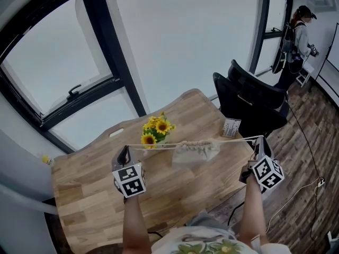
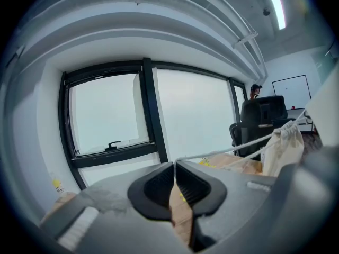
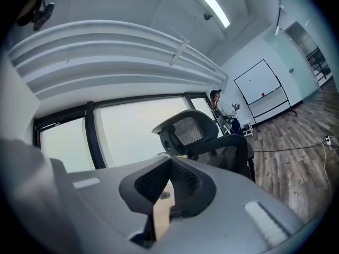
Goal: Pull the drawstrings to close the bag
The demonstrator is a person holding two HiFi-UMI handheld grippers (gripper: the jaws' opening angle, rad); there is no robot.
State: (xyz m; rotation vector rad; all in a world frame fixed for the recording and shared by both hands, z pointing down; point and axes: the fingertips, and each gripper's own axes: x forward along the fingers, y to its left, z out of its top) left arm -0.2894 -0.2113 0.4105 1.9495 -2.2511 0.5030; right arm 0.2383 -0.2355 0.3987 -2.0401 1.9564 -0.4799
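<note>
Nearest, at the bottom of the head view, the person's two bare forearms reach forward over a wooden table (image 1: pixel 85 194), each with a gripper carrying a marker cube. The left gripper (image 1: pixel 125 151) has its jaws pinched together on the end of the drawstrings (image 1: pixel 153 146); in the left gripper view the pale cord comes out of the closed tips of the left gripper (image 2: pixel 175 165) and runs off to the right as the drawstrings (image 2: pixel 233 145) towards the bag (image 2: pixel 286 144). The right gripper (image 1: pixel 259 144) is also closed. Its own view shows the right gripper (image 3: pixel 168 163) with pads pressed together, and the head view shows the cord leading straight to its tip. Between the two grippers the cords are stretched taut in a nearly level line. The small cream cloth bag (image 1: pixel 196 151) sits at the middle of that line, its mouth gathered into tight folds. Whether it rests on the wood or hangs just above it cannot be told. Just behind the cord on the left stands a bunch of sunflowers (image 1: pixel 155 131), and a small printed card (image 1: pixel 231 127) stands near the table's far right edge. Beyond the table is a black office chair (image 1: pixel 249 102). A dark-framed window (image 1: pixel 53 73) fills the wall to the left, and another person (image 1: pixel 301 38) stands far off at the right.
</note>
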